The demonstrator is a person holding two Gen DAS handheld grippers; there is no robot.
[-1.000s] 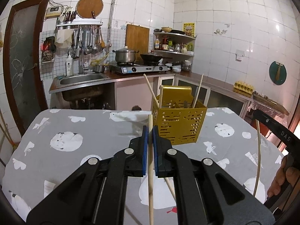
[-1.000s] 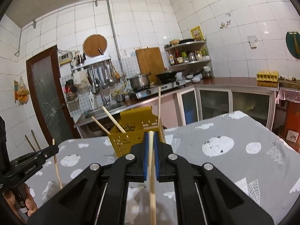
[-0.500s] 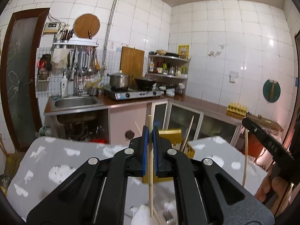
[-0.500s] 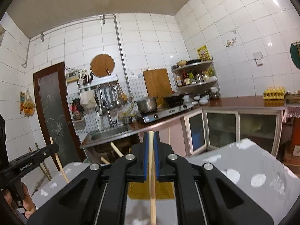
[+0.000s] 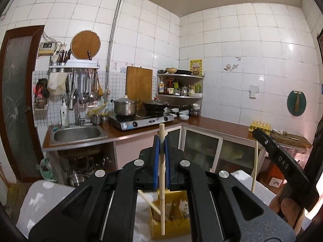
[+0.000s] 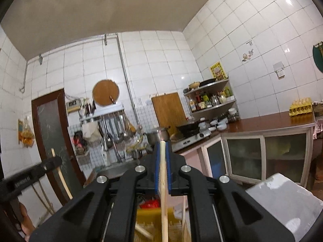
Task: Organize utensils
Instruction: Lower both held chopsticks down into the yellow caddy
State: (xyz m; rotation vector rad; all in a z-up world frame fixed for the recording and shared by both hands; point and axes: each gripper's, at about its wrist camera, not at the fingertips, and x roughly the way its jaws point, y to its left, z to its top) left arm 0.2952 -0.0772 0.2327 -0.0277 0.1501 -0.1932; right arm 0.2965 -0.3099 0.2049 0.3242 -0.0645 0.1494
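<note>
Wooden chopstick (image 5: pixel 162 183) stands upright, pinched in your left gripper (image 5: pixel 161 141); your right gripper (image 6: pixel 162 148) clamps a second chopstick (image 6: pixel 164 197). Yellow utensil basket (image 5: pixel 179 217) sits low behind both, already holding a slanted chopstick (image 5: pixel 148 201), with the stove (image 5: pixel 141 121) beyond.

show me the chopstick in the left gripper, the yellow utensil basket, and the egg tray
chopstick (image 5: pixel 162 173), left wrist view, mid shaft between the pads.
yellow utensil basket (image 5: pixel 177 224), left wrist view, front wall.
egg tray (image 6: pixel 300 107), right wrist view, yellow side.
</note>
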